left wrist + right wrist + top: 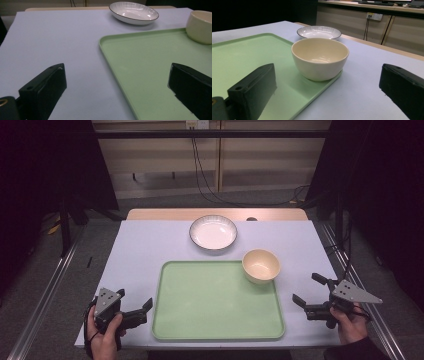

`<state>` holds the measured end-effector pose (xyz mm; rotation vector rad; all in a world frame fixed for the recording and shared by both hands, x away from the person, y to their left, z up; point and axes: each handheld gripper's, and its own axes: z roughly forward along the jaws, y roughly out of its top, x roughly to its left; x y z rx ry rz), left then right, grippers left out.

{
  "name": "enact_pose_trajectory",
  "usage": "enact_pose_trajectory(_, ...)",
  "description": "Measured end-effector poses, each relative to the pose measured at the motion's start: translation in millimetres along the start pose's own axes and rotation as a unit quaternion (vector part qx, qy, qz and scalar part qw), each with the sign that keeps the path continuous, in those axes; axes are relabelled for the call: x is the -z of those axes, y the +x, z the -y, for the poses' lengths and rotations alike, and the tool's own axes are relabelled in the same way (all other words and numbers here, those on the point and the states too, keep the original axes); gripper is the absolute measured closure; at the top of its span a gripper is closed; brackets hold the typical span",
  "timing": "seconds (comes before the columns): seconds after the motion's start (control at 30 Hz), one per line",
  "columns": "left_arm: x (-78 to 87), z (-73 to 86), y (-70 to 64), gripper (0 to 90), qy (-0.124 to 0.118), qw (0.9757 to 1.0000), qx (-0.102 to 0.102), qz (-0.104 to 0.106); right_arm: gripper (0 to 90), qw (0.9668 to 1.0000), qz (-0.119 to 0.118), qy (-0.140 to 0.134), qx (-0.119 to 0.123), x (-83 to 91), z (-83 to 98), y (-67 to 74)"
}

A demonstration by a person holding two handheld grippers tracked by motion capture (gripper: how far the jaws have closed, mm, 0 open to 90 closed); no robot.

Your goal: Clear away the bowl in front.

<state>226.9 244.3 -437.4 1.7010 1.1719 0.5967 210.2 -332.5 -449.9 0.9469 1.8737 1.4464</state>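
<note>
Nearest the high camera, at 7 o'clock: left hand (104, 336) wrapped round the left gripper (134, 299), jaws spread, pointing toward 2 o'clock just off the tray's near left corner. At 5 o'clock, right hand (350, 322) gripping the right gripper (309, 289), jaws spread, aimed toward 10 o'clock, grey three-cornered plate on top. Between them, centred on the pale table (140, 247), a green tray (200, 310), bare except for a cream bowl (261, 265) sitting on its far right corner at 1 o'clock. Beyond the tray at 12 o'clock, a white plate (213, 232) with a dark rim, directly on the table, near the bowl but apart. No readable writing or labels anywhere.

Left gripper view: two black jaws wide apart at 7 and 4 o'clock, nothing between them, poised over the tray's (140, 62) left edge and bare table (50, 37). White plate (133, 12) at 12 o'clock, cream bowl (200, 26) at 2 o'clock, cut by the frame. No lettering visible.

Right gripper view: black jaws again wide apart at 7 and 4 o'clock, gripping nothing. Cream bowl (320, 58) dead centre, empty, resting on the tray (242, 55) corner. White plate (319, 32) behind it at 12 o'clock. Wall socket far off at 1 o'clock, too small to read.
</note>
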Motion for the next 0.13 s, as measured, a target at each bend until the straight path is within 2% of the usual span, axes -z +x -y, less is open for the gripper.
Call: enact_pose_trajectory(0.13,-1.3,-0.9,2.2,3.2,-0.001,1.0,-0.002,-0.004,0.7,0.9999,0.007,0.009,-0.008,-3.0,1.1,-2.1)
